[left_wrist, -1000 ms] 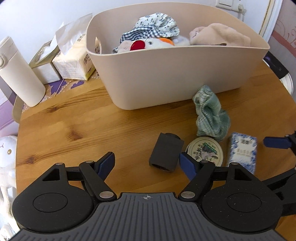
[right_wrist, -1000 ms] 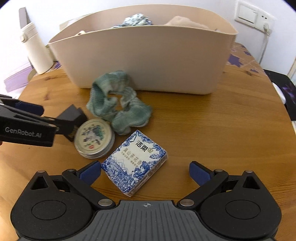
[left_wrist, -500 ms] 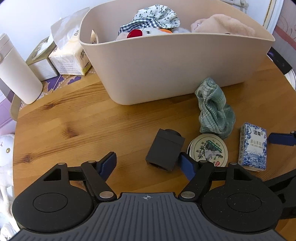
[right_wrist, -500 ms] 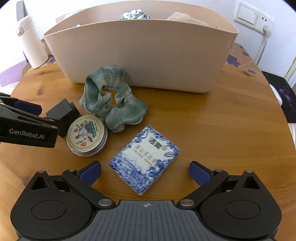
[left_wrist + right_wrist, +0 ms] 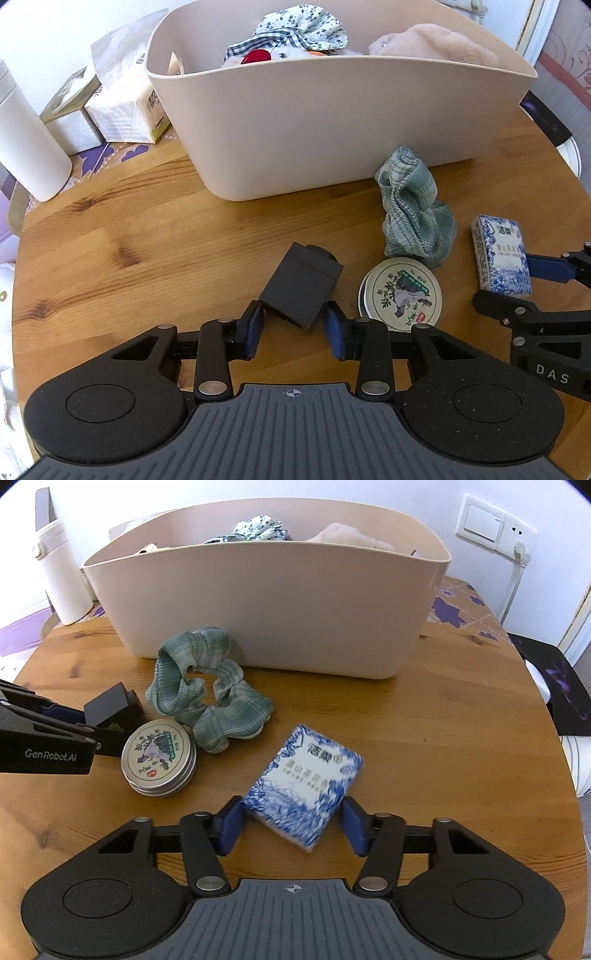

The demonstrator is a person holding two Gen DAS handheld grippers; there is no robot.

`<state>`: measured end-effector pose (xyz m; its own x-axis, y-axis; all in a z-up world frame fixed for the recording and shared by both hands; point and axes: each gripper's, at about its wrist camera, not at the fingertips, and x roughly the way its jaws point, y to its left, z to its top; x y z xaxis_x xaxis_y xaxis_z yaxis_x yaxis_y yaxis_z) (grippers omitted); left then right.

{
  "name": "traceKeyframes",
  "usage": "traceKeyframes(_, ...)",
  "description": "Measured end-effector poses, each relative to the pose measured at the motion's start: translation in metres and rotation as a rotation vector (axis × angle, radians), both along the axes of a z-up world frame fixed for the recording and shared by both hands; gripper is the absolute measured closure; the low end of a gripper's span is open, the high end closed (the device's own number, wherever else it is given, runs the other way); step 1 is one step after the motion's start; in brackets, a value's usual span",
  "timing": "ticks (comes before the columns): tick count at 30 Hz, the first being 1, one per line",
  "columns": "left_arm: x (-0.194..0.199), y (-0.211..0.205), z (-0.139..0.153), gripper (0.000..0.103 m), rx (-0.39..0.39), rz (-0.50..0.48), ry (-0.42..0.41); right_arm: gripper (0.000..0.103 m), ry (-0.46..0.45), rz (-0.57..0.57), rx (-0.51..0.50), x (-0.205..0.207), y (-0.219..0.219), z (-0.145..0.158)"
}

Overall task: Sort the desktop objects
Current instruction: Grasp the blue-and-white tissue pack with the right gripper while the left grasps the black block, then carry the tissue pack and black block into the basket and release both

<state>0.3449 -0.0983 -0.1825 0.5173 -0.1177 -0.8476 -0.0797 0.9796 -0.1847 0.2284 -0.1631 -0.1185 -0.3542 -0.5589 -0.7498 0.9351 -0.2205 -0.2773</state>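
A small black box point(image 5: 301, 286) lies on the round wooden table point(image 5: 147, 236). My left gripper point(image 5: 294, 332) straddles its near end, with the jaws closed in close to its sides. A blue-and-white packet point(image 5: 304, 784) lies between the jaws of my right gripper point(image 5: 293, 825), which flank it closely. Whether either gripper grips is unclear. A round tin point(image 5: 400, 291) and a green scrunchie point(image 5: 413, 210) lie between the two objects. The beige bin point(image 5: 332, 122) behind holds plush toys and cloth.
A white tumbler point(image 5: 26, 147) and tissue packs point(image 5: 122, 107) stand at the back left. The table edge curves close on the right, with a dark chair seat point(image 5: 557, 686) beyond it. A wall socket point(image 5: 495, 528) is behind the bin.
Both grippers moved forward and narrowed their jaws. The left now straddles the black box, the right the blue-and-white packet. The packet has turned slightly.
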Motion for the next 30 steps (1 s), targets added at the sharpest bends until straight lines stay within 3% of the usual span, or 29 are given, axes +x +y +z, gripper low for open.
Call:
traceKeyframes(10, -0.010, 0.003, 0.003, 0.067, -0.014, 0.024, -0.010, 0.056, -0.009, 0.028, -0.015, 0.003, 0.008, 0.003)
traceKeyframes(30, -0.043, 0.016, 0.037, 0.067, -0.045, 0.103, -0.078, 0.056, -0.003, 0.084, -0.136, 0.003, 0.044, 0.046)
